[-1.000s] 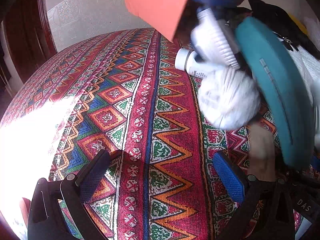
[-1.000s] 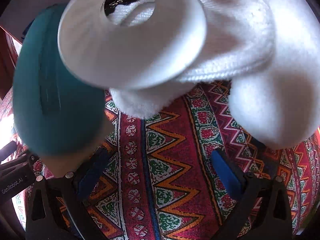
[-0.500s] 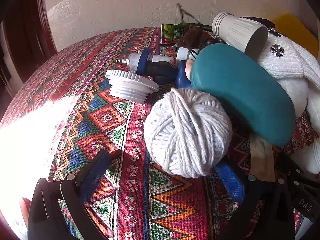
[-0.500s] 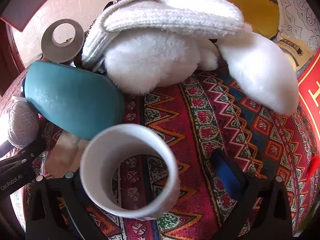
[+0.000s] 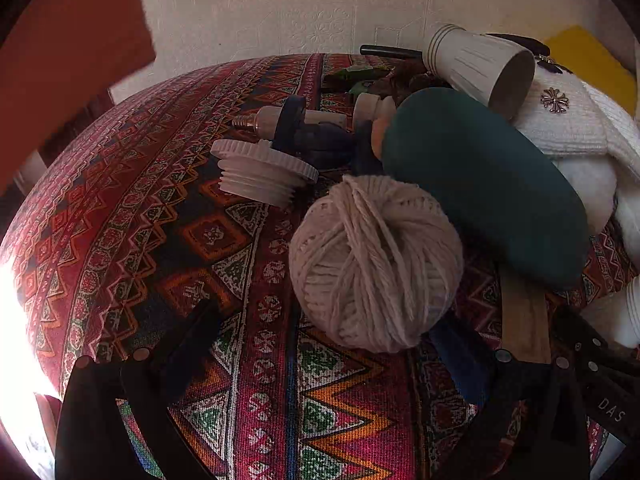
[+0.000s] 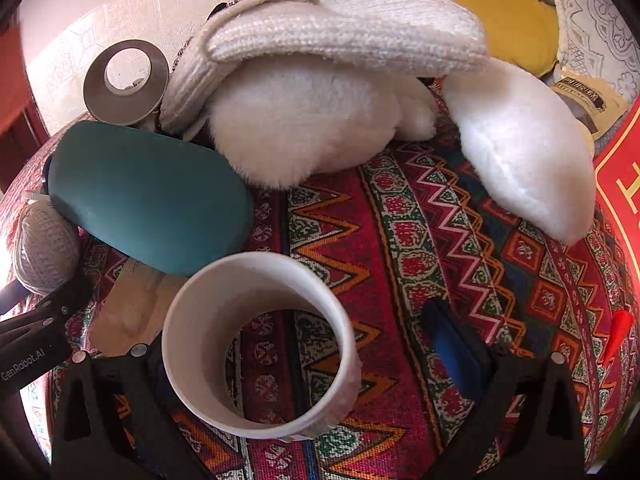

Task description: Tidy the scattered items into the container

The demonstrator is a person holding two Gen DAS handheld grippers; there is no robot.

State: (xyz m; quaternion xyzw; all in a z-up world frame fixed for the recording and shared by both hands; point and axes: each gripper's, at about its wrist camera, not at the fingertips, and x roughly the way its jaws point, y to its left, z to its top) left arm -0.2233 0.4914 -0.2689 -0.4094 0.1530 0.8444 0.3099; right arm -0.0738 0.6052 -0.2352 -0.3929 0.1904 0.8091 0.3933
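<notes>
Plenty of stuff is piled on the patterned tablecloth, and no container can be made out for sure; an orange shape at the far left could be it, but that can't be told.

Biggest first: the white plush toy with a knitted hat draped over it. Soft and light, so it could be pinched almost anywhere; a fold of the hat would be easiest.

Next, the teal paddle, lying beside the toy. Stiff, smooth, probably slippery; the wooden handle is likely the better spot.

The ball of yarn sits just ahead of the left gripper, whose jaws are spread wide with nothing held. Squashy and light, but likely to roll, so it should be taken across the middle.

A paper cup lies on its side between the wide-spread jaws of the right gripper, not clamped. Easily crushed; a gentle squeeze near the rim is advised.

The ribbed plastic cap is hard and can be gripped by its edge.
</notes>
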